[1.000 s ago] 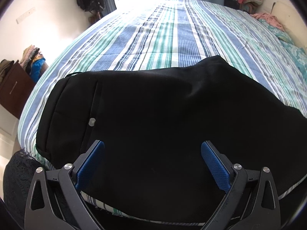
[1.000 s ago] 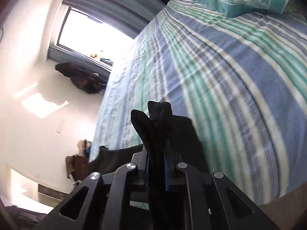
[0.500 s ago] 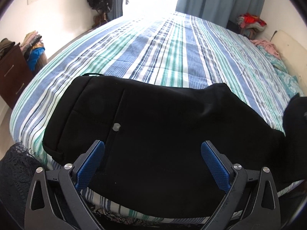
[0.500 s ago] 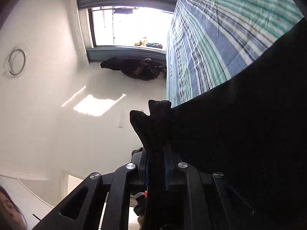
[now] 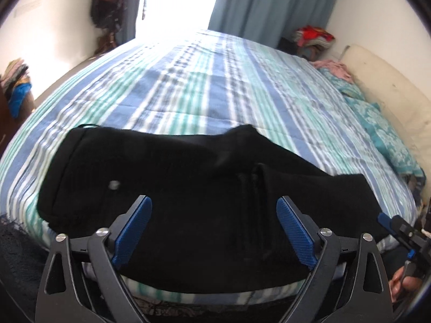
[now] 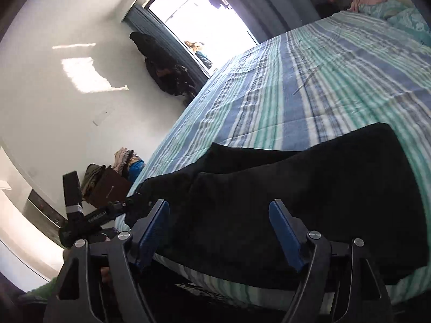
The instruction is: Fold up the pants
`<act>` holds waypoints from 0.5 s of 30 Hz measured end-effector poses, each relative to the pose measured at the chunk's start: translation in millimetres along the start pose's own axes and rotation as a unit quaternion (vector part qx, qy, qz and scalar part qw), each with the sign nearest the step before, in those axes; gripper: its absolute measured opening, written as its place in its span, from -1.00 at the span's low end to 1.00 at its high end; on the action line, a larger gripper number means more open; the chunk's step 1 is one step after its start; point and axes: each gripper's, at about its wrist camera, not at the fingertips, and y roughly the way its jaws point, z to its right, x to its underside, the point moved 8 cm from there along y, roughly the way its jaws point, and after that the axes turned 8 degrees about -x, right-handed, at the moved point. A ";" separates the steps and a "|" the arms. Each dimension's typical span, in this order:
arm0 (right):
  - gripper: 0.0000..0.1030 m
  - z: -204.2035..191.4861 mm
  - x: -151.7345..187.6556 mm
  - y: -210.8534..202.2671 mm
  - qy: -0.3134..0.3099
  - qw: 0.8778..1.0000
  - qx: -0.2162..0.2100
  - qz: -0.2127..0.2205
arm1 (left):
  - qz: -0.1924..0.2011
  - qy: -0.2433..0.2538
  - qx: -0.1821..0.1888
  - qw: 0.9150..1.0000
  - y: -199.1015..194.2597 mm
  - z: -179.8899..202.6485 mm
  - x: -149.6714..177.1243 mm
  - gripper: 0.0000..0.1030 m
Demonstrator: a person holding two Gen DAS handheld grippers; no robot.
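Note:
Black pants (image 5: pixel 188 188) lie folded over near the front edge of the striped bed (image 5: pixel 215 86), with a small button (image 5: pixel 114 185) showing at the left. My left gripper (image 5: pixel 214 204) hovers over the near edge of the pants. Its jaws are closing a little, and the blue pads press on nothing. My right gripper (image 6: pixel 218 210) stands over the right part of the pants (image 6: pixel 296 188). Its jaws are opening and no cloth is pinched between them. Each gripper shows in the other's view, the right gripper (image 5: pixel 388 222) at the right edge and the left gripper (image 6: pixel 80 220) at the lower left.
Teal pillows (image 5: pixel 382 123) and a cream cushion (image 5: pixel 390 94) lie along the bed's right side. A clothes pile (image 5: pixel 312 37) sits by the blue curtain (image 5: pixel 269 8). A brown cabinet (image 6: pixel 107 188) stands left of the bed. Dark bags (image 6: pixel 167 72) hang by the window.
The right gripper swept the pinched end of the pants across onto the rest and let it go. The left gripper lifted and tilted up, and its pads came slightly closer.

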 end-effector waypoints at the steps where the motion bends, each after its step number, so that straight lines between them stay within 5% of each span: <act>1: 0.49 11.3 4.5 -17.8 -0.001 1.000 0.020 0.006 | -0.008 0.026 0.009 1.000 3.5 18.5 1.9 0.64; 5: 0.49 49.6 -5.3 -77.0 0.049 0.994 0.062 0.077 | -0.020 0.093 -0.018 0.995 28.8 61.2 7.3 0.23; 7: 0.49 54.1 -22.6 -94.4 0.038 0.992 0.065 0.097 | -0.044 0.111 -0.032 0.992 44.4 65.9 18.7 -0.43; 9: 0.48 53.6 -32.2 -84.3 0.026 0.996 0.045 0.074 | -0.078 0.123 -0.061 0.987 61.1 57.9 36.7 -0.61; 11: 0.44 60.7 -24.0 -59.7 0.030 0.999 0.033 0.020 | -0.071 0.117 -0.047 0.990 61.5 52.0 44.0 -0.61; 13: 0.01 101.3 8.1 -33.6 0.072 0.991 0.098 -0.053 | -0.069 0.132 -0.053 0.987 58.1 53.9 45.2 -0.61; 14: -0.48 122.1 27.8 -28.4 0.105 0.983 0.125 -0.087 | -0.066 0.136 -0.058 0.987 57.2 54.6 45.5 -0.61; 15: -0.81 133.9 32.0 -37.2 0.127 0.980 0.136 -0.072 | -0.063 0.138 -0.059 0.987 56.9 54.9 46.8 -0.61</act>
